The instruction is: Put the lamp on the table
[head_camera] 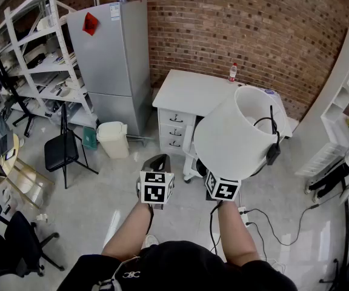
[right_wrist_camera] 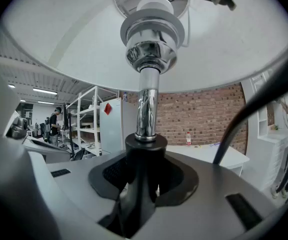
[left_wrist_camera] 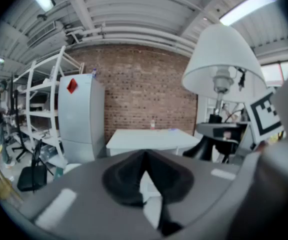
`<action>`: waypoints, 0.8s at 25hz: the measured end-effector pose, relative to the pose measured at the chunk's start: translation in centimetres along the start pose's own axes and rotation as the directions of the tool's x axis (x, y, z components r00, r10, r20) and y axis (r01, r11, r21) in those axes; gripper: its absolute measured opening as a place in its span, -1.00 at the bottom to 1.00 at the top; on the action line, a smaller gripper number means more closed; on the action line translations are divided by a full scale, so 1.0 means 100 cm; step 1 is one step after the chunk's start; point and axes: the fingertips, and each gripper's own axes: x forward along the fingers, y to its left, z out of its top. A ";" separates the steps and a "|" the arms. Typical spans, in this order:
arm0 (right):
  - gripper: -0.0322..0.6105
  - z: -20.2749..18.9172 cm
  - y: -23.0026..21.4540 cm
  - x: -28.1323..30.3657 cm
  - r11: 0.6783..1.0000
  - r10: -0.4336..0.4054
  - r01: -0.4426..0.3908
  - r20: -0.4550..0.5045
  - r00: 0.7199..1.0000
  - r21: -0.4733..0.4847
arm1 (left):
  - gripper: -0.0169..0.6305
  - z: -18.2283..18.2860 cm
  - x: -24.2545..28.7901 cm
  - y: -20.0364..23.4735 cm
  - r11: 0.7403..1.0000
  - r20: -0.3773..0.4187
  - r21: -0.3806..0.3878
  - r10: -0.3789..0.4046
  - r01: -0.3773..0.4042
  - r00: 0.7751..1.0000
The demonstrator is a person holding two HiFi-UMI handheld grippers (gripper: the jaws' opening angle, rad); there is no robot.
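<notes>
Right, closest in, the right gripper [right_wrist_camera: 139, 184] has its jaws pinched on the dark lower stem of the lamp [right_wrist_camera: 146, 104], and the chrome tube rises from them into the white shade, so the pick-up half of the job looks done. Beside it, the left gripper [left_wrist_camera: 146, 184] has its pads pressed together on nothing and is just riding along, free to help. From the head view the lamp [head_camera: 235, 132] is up in the air on the near side of the table [head_camera: 192, 90], its shade tipped toward that table and its black cord [head_camera: 273, 153] looped into the shade with the plug dangling. It isn't resting on anything yet. I'd judge the carry is well along, with the approach and the set-down left to do. Ahead, the table top looks mostly bare, with a small bottle [head_camera: 232, 72] at its far edge, so there's room to land the base. Beyond the table stands a brick wall [head_camera: 241, 23], and a grey fridge [head_camera: 111, 59] stands to the table's left.
</notes>
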 end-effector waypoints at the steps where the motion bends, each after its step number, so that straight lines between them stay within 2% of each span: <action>1: -0.53 0.000 0.003 0.002 1.000 0.002 -0.002 -0.002 1.000 0.000 | -0.96 0.000 0.000 0.002 1.000 -0.001 0.002 0.001 -0.001 1.000; 6: -0.53 0.002 0.013 0.009 1.000 0.003 -0.003 -0.005 1.000 -0.003 | -0.96 0.002 -0.001 0.011 1.000 0.001 0.022 0.002 -0.003 1.000; 14: -0.53 -0.004 0.025 0.018 1.000 -0.017 0.017 -0.009 1.000 -0.016 | -0.96 -0.006 0.001 0.024 1.000 -0.012 0.009 -0.009 0.009 1.000; 20: -0.53 -0.001 0.036 0.031 0.999 -0.035 0.035 -0.001 0.999 -0.007 | -0.96 -0.010 0.003 0.050 1.000 -0.015 -0.004 -0.009 0.009 1.000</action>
